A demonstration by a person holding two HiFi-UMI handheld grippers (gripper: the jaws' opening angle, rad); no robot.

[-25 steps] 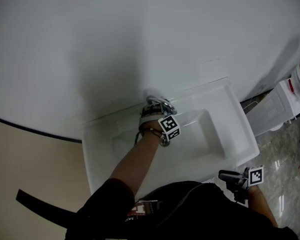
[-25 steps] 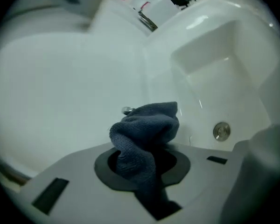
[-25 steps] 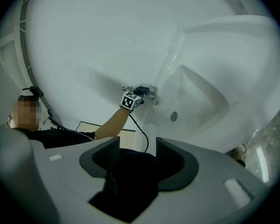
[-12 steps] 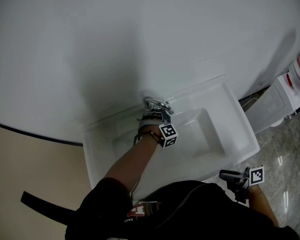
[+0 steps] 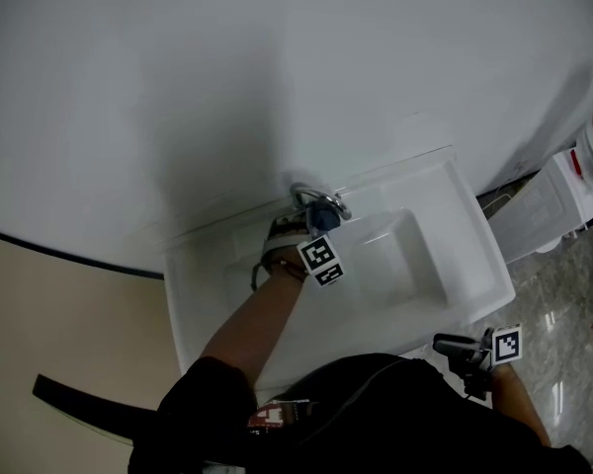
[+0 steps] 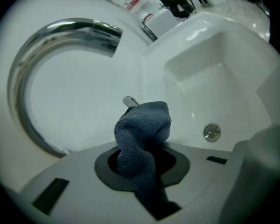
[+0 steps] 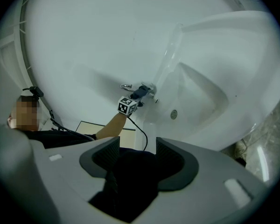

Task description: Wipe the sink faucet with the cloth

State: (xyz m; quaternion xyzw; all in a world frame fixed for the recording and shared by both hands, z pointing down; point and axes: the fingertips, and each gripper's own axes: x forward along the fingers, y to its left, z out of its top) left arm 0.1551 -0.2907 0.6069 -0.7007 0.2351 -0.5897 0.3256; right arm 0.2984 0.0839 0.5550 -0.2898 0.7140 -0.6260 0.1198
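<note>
Cloth (image 6: 144, 125), blue, was bunched into a wad and clamped in the left gripper (image 6: 142, 162). The jaws had just been closing a little on it, with the wad poking out past the tips. The wad's tip sat at the faucet (image 6: 84, 29) base, on or just over the small chrome lever (image 6: 129, 100); contact could not be told for sure. The curved spout arced above and to the left, apart from the cloth. From the head view the cloth (image 5: 324, 215) was at the faucet (image 5: 316, 201) at the back edge of the sink (image 5: 474, 255), with the left gripper (image 5: 311, 223) pointing down at it. The drain (image 6: 211, 132) lay off to the right in the basin. The right gripper (image 5: 460, 349) hung near the person's body, well apart from the sink. Its jaws (image 7: 135, 162) stood apart, gripping nothing, with only dark clothing behind them.

Risks, as judged:
- The wad was small and narrow, so a hard swipe could pull it loose and drop it in the basin.
- Little cloth stuck out, so a steep press could put bare jaw plastic on the chrome.
- The cloth could snag the lever and nudge it, which might turn the water on.
- The spout arc looked untouched, so staying at the base would leave it unwiped.
- With the right gripper idle, nothing could catch a dropped cloth.
</note>
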